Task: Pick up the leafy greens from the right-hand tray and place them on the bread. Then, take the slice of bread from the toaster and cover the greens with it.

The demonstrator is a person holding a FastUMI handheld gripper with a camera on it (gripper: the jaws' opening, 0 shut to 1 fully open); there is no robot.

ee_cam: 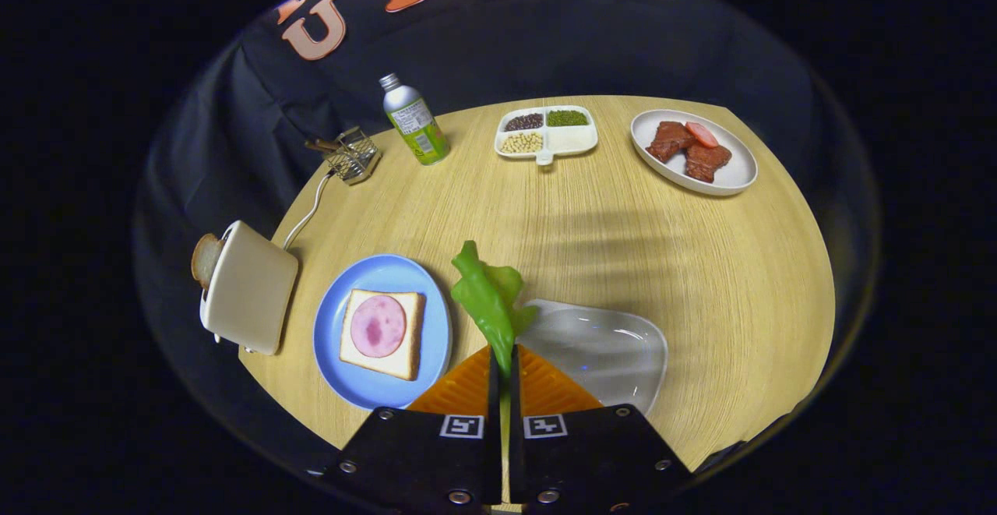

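Note:
My gripper (503,367) is shut on the leafy greens (487,297), whose stalk is pinched between the orange fingers (459,386) while the leaf sticks up ahead of them. The greens hang over the gap between the blue plate (335,328) and the clear tray (615,347). On the blue plate to the left of the fingers lies a slice of bread (405,328) topped with a round of ham (378,326). Further left stands the cream toaster (253,289) with a slice of bread (205,259) poking out of it.
At the far side of the round wooden table (623,250) stand a green bottle (415,121), a small wire rack (354,155), a divided dish of beans (547,132) and a white plate of meat (693,153). The toaster's cord (308,215) runs toward the rack.

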